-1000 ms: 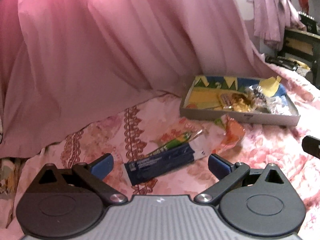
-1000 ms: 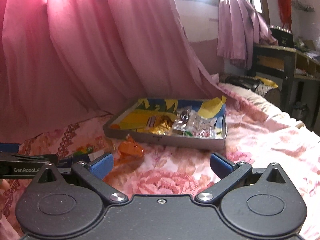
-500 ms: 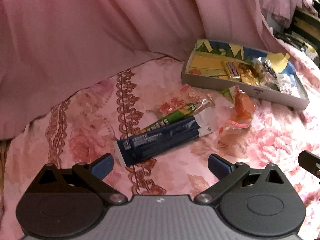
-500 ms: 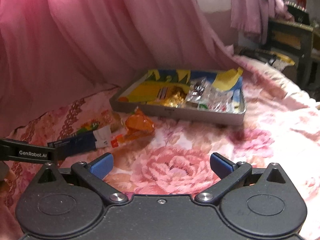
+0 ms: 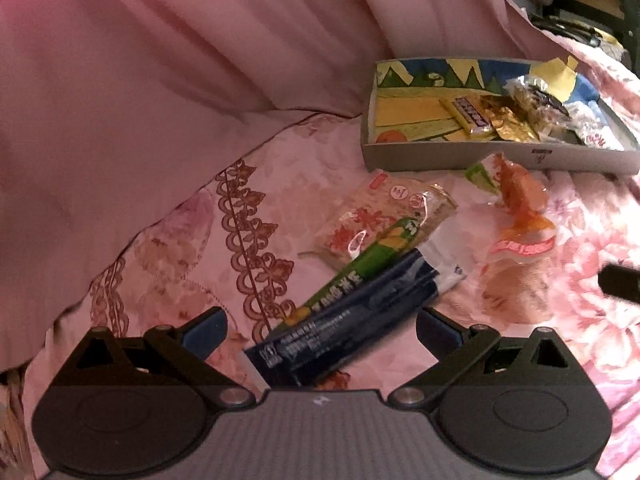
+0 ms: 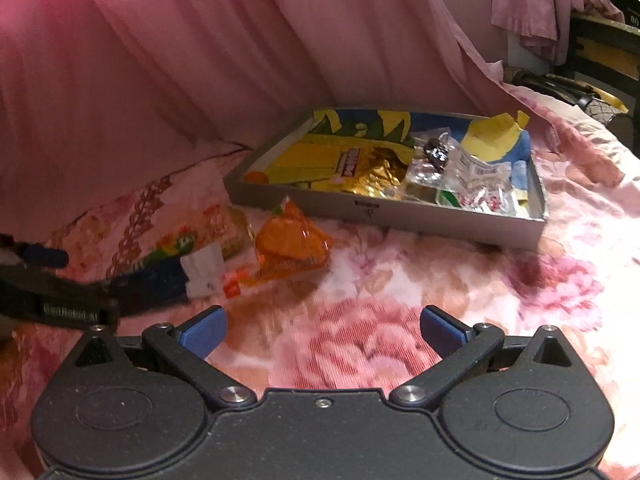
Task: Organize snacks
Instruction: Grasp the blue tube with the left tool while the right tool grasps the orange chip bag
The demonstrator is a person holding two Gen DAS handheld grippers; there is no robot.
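Left gripper [image 5: 322, 334]: had dropped closer — jaws spread, straddling the dark blue packet [image 5: 352, 316], gripping nothing.
Right gripper [image 6: 322, 330]: spread, empty.
Meaning: packet pickup looked imminent — tray [image 5: 460, 156] next.

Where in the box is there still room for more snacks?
The tray has bare floor at its left end, beside the chocolate bar. Its right end is crowded with clear wrappers. Loose snacks like the dark blue packet lie outside.
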